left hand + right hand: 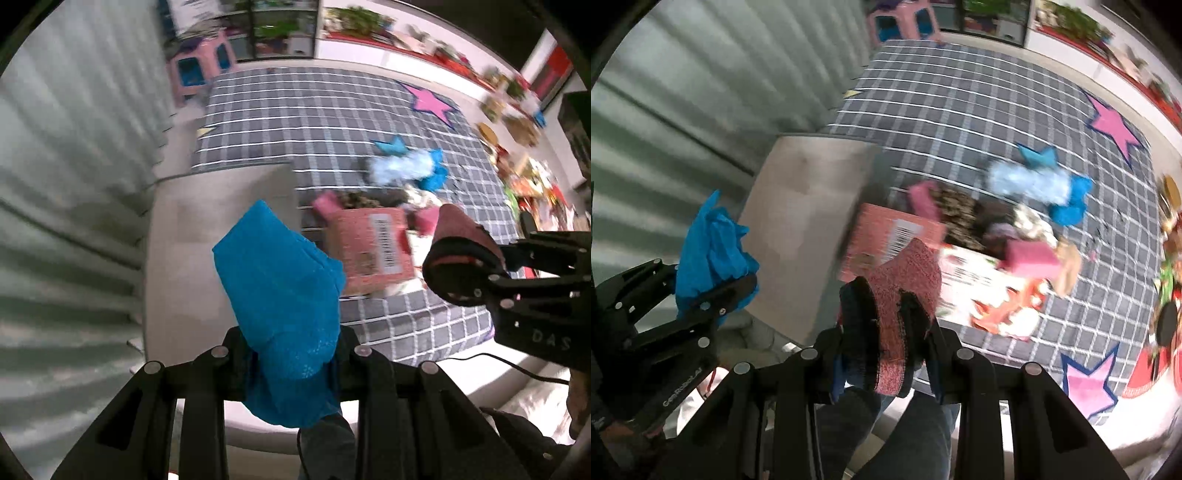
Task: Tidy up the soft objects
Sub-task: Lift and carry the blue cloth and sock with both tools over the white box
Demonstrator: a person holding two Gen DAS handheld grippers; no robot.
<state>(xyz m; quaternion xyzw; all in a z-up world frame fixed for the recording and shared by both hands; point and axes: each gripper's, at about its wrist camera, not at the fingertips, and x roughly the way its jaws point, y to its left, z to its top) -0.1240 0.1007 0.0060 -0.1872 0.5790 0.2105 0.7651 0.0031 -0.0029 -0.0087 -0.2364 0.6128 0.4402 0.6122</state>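
Observation:
My left gripper is shut on a bright blue cloth, which stands up out of the jaws; the same blue cloth shows in the left gripper at the left of the right wrist view. My right gripper is shut on a red knit sock with a black cuff; the red sock and the right gripper show at the right of the left wrist view. Both hang above a pink cardboard box holding soft items. A pale blue fluffy item lies beyond it.
A grey checked rug with pink stars covers the floor. A beige panel lies beside pale curtains. A pink stool stands far back. Toys and clutter line the right side. A person's leg is below.

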